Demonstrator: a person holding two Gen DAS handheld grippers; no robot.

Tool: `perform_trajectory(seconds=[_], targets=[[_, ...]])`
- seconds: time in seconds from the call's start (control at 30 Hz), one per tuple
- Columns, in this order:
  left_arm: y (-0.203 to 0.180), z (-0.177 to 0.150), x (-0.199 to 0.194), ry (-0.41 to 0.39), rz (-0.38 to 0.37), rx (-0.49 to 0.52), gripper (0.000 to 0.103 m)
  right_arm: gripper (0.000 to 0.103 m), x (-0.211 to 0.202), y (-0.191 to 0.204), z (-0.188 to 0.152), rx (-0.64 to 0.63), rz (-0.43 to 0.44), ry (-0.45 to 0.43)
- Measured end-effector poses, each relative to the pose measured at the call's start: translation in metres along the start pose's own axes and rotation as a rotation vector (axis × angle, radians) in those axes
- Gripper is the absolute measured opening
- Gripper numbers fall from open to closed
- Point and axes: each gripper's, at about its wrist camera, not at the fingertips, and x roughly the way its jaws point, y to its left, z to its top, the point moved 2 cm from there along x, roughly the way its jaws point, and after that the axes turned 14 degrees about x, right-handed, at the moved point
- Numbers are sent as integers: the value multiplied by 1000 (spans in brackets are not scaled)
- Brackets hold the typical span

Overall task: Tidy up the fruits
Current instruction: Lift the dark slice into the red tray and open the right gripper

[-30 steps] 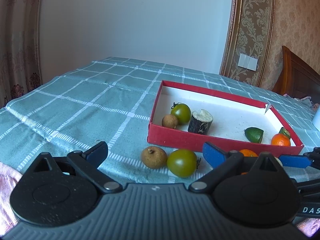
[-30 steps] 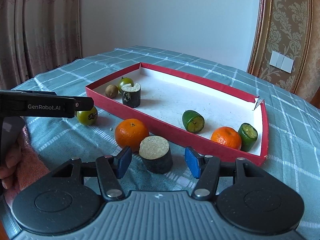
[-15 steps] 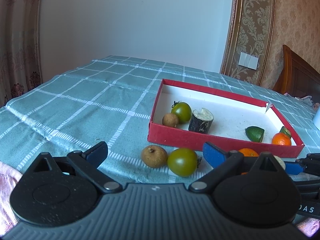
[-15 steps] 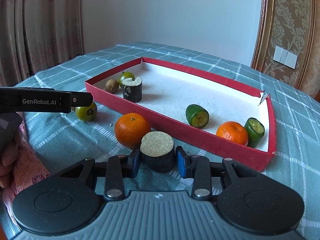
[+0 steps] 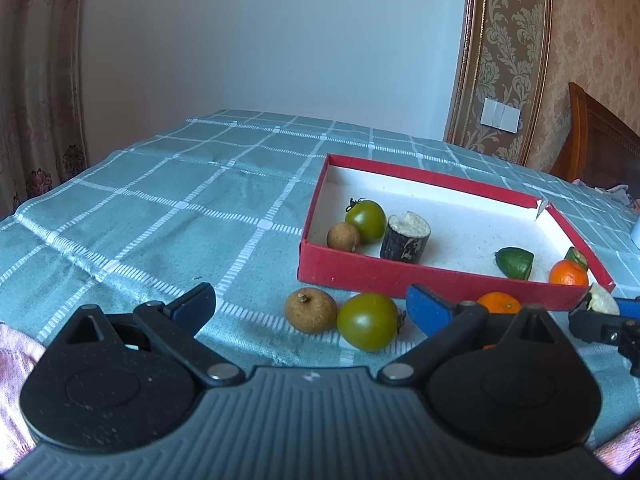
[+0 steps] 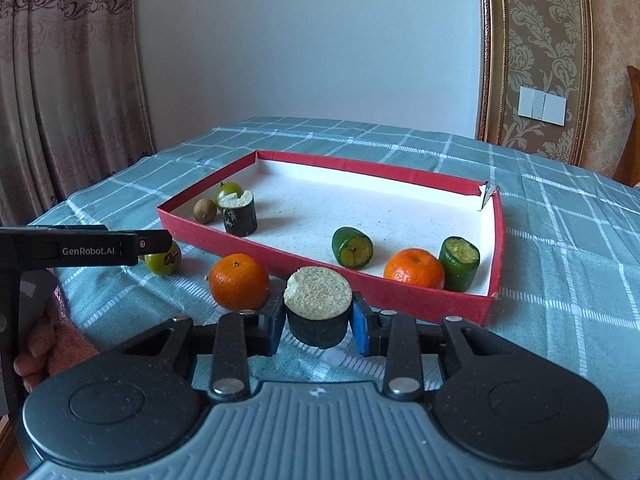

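Cane piece (image 6: 318, 306) now clamped in right gripper (image 6: 319, 322), lifted off cloth; box (image 6: 400, 300) next. Left gripper (image 5: 310, 306) open, empty.

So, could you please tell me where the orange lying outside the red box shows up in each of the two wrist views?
Left wrist view: the orange peeks out low on the right, behind the left gripper's blue fingertip, just in front of the red box.
Right wrist view: the orange sits left of centre on the cloth, before the box's front wall.
Shared landmark: the box's torn corner.
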Motion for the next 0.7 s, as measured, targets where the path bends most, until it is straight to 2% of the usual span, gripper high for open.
perform_trajectory(seconds=[0.43, 0.7], targets=[[-3, 1, 3, 13, 11, 17, 101, 34, -10, -22, 27, 91, -4, -115], [-3, 1, 3, 17, 12, 18, 101, 34, -1, -36, 51, 115, -43, -168]])
